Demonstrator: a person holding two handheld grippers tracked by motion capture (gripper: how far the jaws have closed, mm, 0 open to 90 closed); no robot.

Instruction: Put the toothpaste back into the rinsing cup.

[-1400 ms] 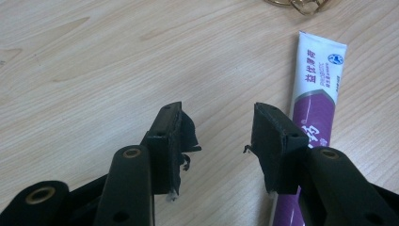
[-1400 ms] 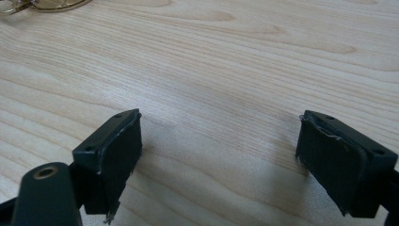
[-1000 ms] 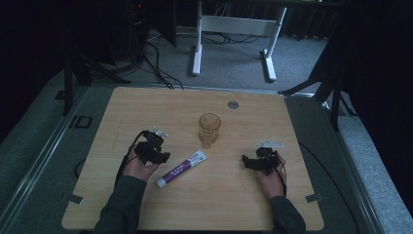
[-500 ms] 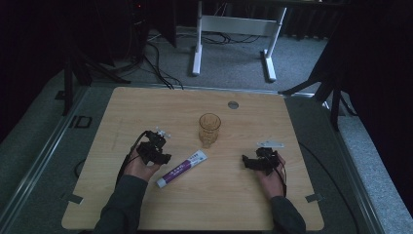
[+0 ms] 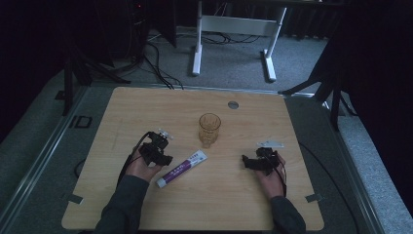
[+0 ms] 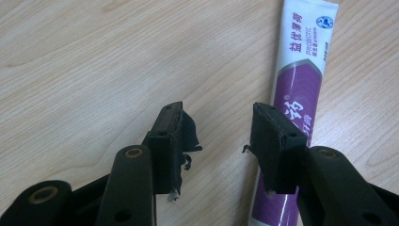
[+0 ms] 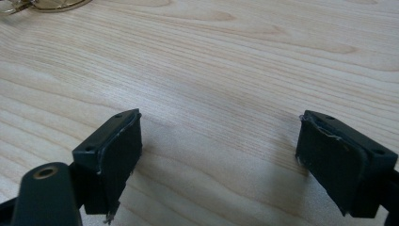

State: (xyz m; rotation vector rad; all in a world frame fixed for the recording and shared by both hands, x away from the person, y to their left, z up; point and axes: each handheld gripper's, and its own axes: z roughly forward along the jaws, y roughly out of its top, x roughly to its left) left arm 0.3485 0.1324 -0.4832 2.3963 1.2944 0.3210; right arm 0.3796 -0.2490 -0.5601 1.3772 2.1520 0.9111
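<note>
A white and purple toothpaste tube lies flat on the wooden table, slanting toward an amber glass that stands upright mid-table. My left gripper rests just left of the tube. In the left gripper view its jaws stand open over bare wood and have just been opening; the tube lies beside and partly under the right-hand jaw, not between the pads. My right gripper sits right of the tube, jaws wide open with nothing between them. The glass base shows far off.
A round grey grommet sits in the table near its far edge. Beyond the table stand a white desk frame and cables on grey carpet. Metal rails run along the table's left and right sides.
</note>
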